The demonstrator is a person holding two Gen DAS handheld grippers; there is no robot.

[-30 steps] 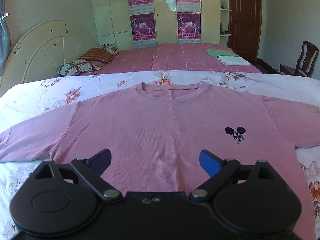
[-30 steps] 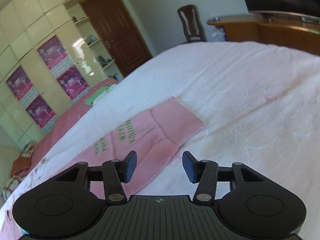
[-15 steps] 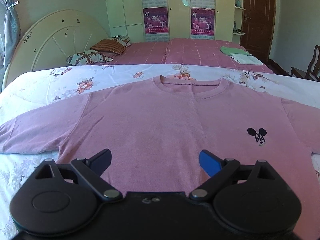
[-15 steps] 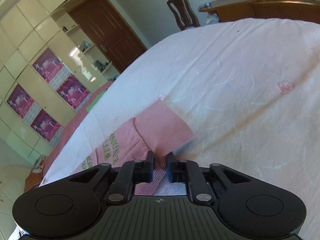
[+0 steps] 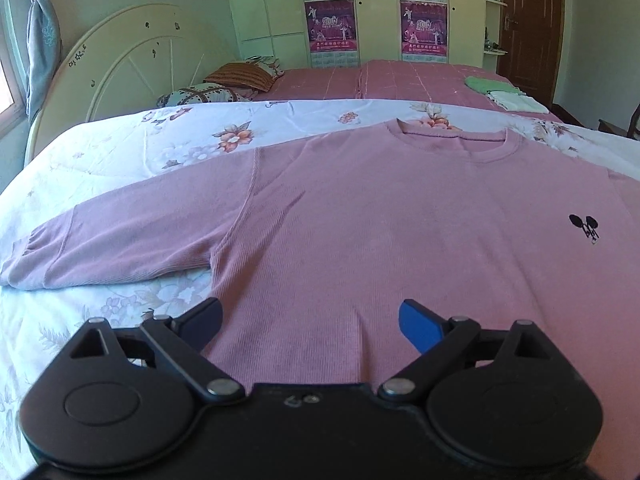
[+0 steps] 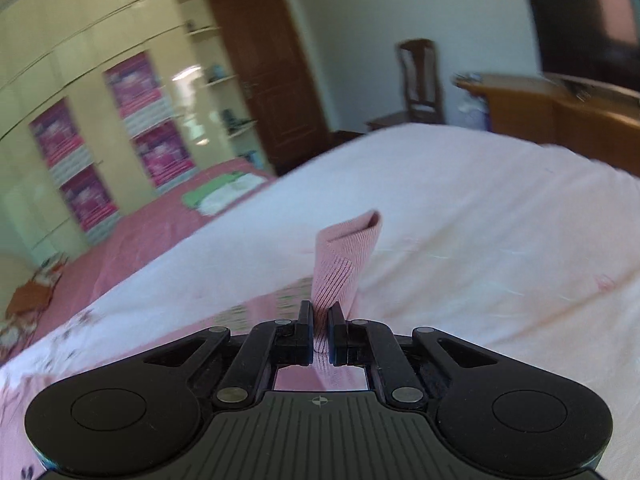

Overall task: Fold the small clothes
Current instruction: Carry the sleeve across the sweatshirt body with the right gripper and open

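Pink shirt flat on the floral bed, one sleeve end pinched up.

Its neckline points far and its sleeves run left to right; the ribbed knit carries a small black mouse emblem. The left gripper hovers over the near hem, jaws spread, nothing between them. The right gripper has its jaws pressed together on a ribbed sleeve end that stands upright (the shirt's right sleeve is cut off in the left view; the right view is blurred).
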